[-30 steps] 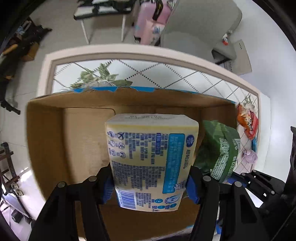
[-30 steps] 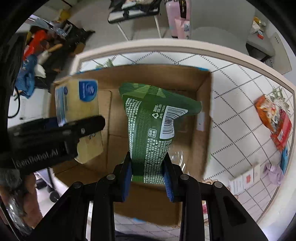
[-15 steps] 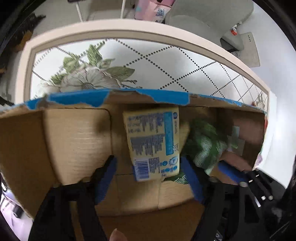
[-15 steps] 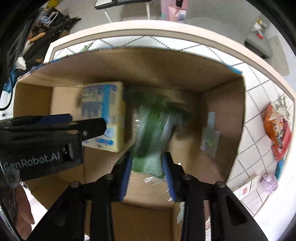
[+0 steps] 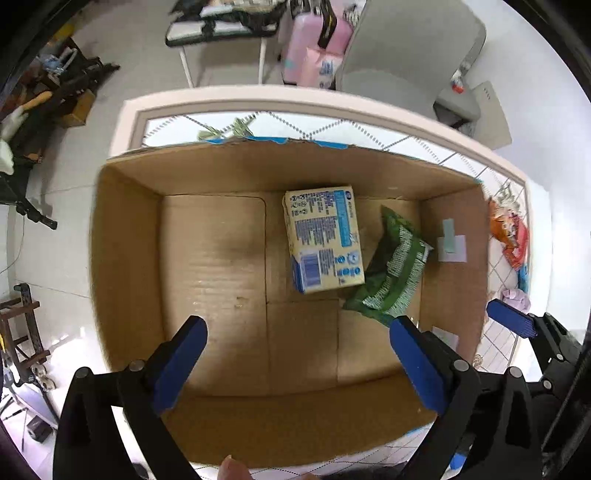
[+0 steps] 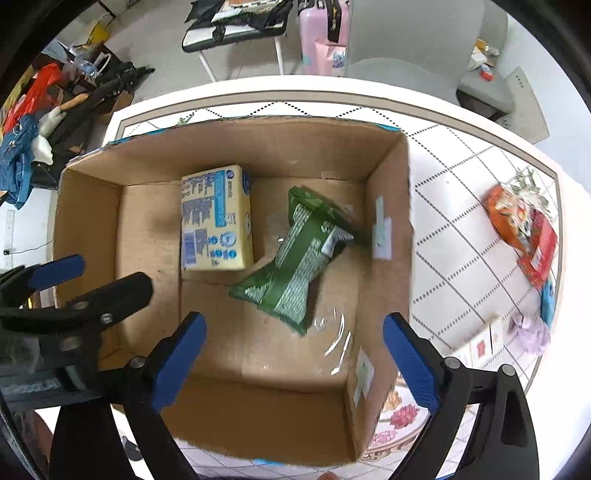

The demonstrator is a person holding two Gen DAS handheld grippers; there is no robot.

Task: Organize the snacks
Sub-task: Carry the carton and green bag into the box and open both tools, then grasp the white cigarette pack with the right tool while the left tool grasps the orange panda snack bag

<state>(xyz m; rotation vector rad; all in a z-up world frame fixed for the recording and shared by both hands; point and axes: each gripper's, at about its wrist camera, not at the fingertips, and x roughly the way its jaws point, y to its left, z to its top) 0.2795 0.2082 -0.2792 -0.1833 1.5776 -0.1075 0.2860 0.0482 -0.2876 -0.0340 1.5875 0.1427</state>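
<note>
A yellow and blue snack box (image 5: 324, 239) (image 6: 216, 218) lies flat on the floor of an open cardboard box (image 5: 129, 236) (image 6: 388, 206). Beside it, to the right, a green snack bag (image 5: 391, 273) (image 6: 295, 266) lies crumpled, touching the yellow box. My left gripper (image 5: 299, 365) hangs open above the near part of the carton, holding nothing. My right gripper (image 6: 291, 362) is open too, above the carton's near right side. The left gripper's fingers (image 6: 55, 273) show at the left of the right wrist view.
The carton stands on a tiled table (image 6: 461, 177) with a pale rim. An orange and red snack bag (image 6: 517, 221) (image 5: 508, 236), a small purple item (image 6: 528, 332) and white cards (image 6: 484, 343) lie on the table to the right. Chairs and a pink suitcase (image 6: 321, 33) stand beyond.
Both grippers opened and let go: the yellow box and the green bag dropped onto the carton's floor. Both grippers then pulled back up and away.
</note>
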